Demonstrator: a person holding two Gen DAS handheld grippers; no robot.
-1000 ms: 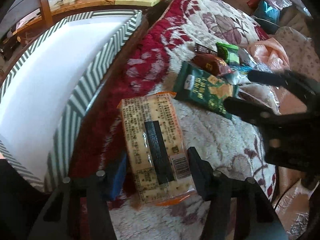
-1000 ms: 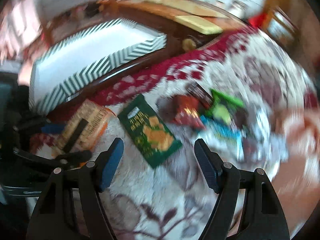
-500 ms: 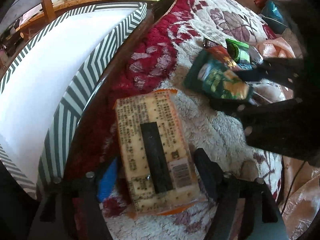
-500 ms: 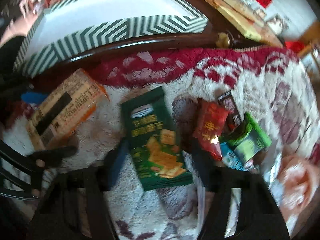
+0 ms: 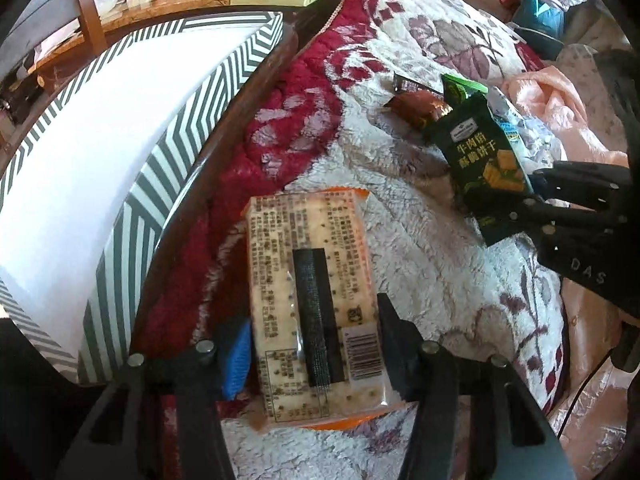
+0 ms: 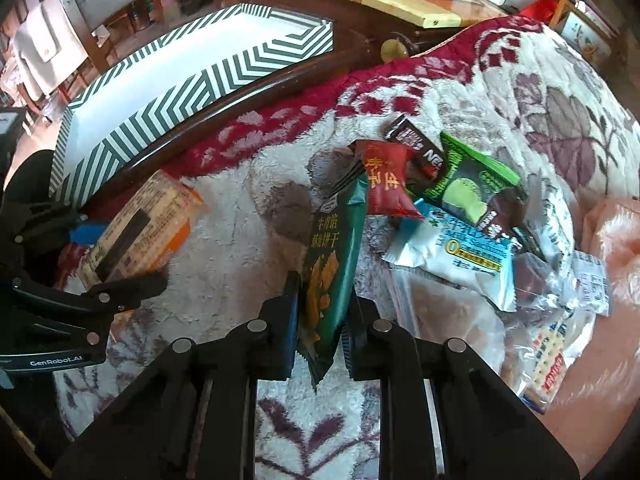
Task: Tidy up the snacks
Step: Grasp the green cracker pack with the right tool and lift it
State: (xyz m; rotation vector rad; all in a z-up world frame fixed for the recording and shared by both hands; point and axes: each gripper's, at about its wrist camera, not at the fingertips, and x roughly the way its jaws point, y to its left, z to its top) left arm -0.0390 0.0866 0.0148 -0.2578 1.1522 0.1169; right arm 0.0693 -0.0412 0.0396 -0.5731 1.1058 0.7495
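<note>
Far left: striped box (image 5: 120, 184), its inside bare and white, on the bench beside the plush blanket (image 5: 420, 260). Left gripper (image 5: 314, 344): fingers (image 5: 394, 344) have just been closing and sit against both long sides of the cracker pack (image 5: 312, 300), which lies flat on the blanket, label side up. Right gripper (image 6: 322, 316): fingers have just closed and pinch the green biscuit packet (image 6: 334, 256) by its near end, packet edge-on, lifted. Right of it, a heap of small snacks (image 6: 448, 200) on the blanket.
</note>
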